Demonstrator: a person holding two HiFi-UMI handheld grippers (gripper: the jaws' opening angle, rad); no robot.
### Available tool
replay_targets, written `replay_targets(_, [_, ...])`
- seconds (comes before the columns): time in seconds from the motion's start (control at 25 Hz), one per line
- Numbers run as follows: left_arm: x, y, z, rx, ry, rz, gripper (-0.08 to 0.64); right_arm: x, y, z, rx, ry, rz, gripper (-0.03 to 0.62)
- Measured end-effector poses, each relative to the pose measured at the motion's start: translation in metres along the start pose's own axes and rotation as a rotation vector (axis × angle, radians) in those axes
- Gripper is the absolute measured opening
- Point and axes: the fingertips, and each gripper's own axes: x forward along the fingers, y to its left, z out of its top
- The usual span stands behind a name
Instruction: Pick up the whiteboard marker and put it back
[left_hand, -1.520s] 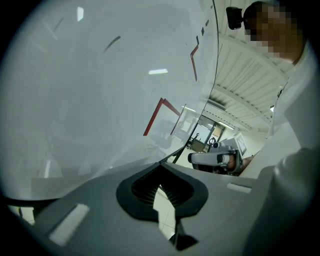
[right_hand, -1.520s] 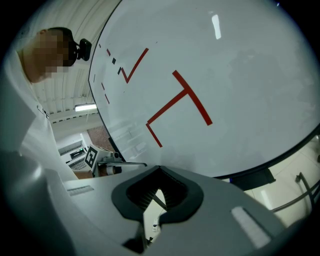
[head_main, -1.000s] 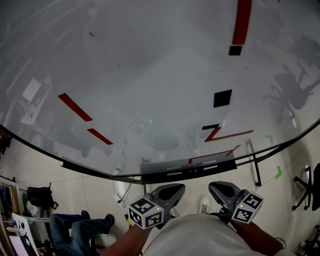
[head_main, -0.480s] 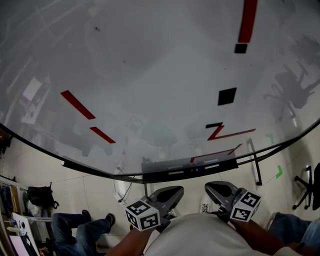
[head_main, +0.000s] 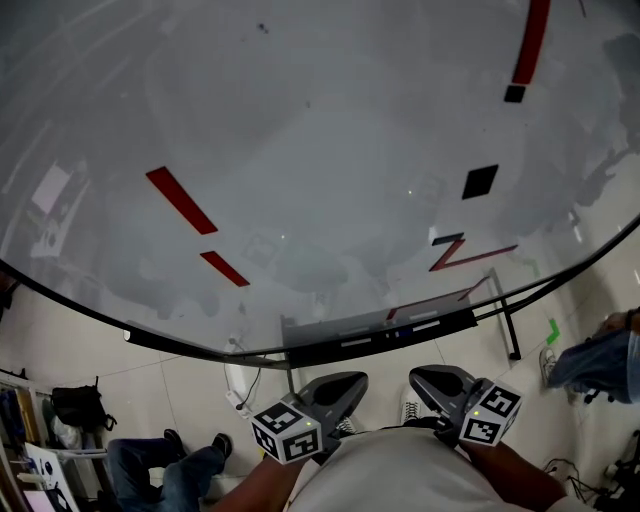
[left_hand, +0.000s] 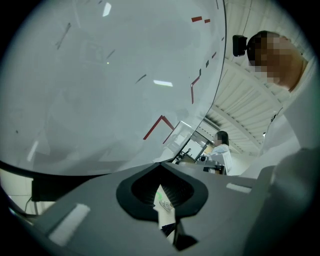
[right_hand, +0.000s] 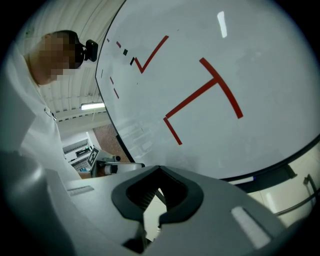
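Left tool (head_main: 352, 380) and right tool (head_main: 424, 378) closed, empty, bottom centre. Whiteboard marker too small to single out, probably on tray ledge (head_main: 310, 352) under whiteboard (head_main: 300, 150). Likely light, rigid, slick: clamp mid-barrel, across its width

This is looking like a lab or office workroom. A wide whiteboard (head_main: 320, 130) is taking up the wall, carrying red strokes (head_main: 181, 200) and small black squares (head_main: 480, 181), with a ledge (head_main: 400, 336) running under it. Pale floor tiles (head_main: 185, 385) are showing below, a black backpack (head_main: 72, 408) lying near someone's legs in jeans (head_main: 150, 465). Further off, a person in white (left_hand: 220, 149) is sitting at a counter (left_hand: 200, 160) crowded with equipment.
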Motion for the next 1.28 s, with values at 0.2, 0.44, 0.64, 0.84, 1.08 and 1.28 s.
replay_targets(0.2, [-0.009, -0.010, -0.010, 0.024, 0.043, -0.073, 0.015, -0.008, 0.015, -0.012, 0.026, -0.040, -0.079, 0.001])
replay_targets(0.44, [-0.018, -0.023, -0.015, 0.057, 0.047, -0.113, 0.015, -0.023, 0.033, -0.023, 0.022, -0.053, -0.094, 0.001])
replay_targets(0.64, [-0.023, -0.038, -0.019, 0.065, 0.003, -0.074, 0.015, -0.036, 0.040, -0.021, -0.002, -0.036, -0.055, 0.002])
replay_targets(0.84, [-0.015, -0.063, -0.033, 0.046, -0.051, -0.006, 0.015, -0.066, 0.041, -0.019, -0.039, -0.012, 0.020, 0.002])
replay_targets(1.08, [0.012, -0.111, -0.072, 0.042, -0.073, 0.068, 0.015, -0.125, 0.033, -0.031, -0.056, 0.001, 0.065, 0.000])
replay_targets(1.28, [0.022, -0.141, -0.094, 0.083, -0.099, 0.156, 0.015, -0.159, 0.032, -0.043, -0.035, 0.013, 0.140, 0.000])
